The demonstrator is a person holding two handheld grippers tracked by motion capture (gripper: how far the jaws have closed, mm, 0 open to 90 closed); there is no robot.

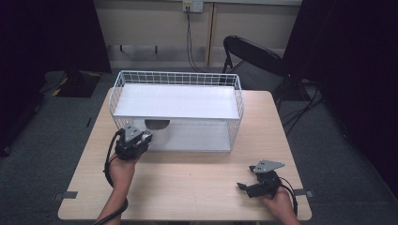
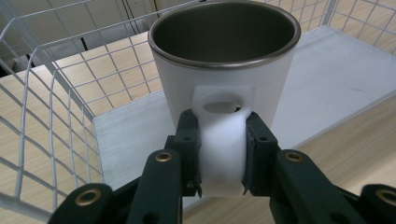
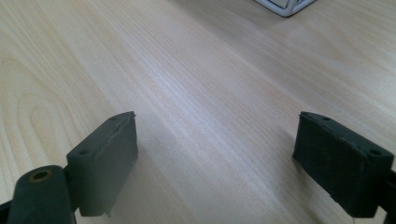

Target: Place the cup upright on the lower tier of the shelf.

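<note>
Mug (image 2: 224,65) upright, mouth up, handle facing left gripper (image 2: 222,154), clamped.

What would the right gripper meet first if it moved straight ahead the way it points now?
Probably the bare table: the open right gripper points low across it. The white rack lies beyond, off to one side.

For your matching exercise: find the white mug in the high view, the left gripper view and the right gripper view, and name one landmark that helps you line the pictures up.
High view: the white mug stands under the shelf, left of centre, before the left gripper.
Left gripper view: upper centre, handle clamped.
Right gripper view: no mug; open right gripper over table.
Shared landmark: the white wire rack.
</note>
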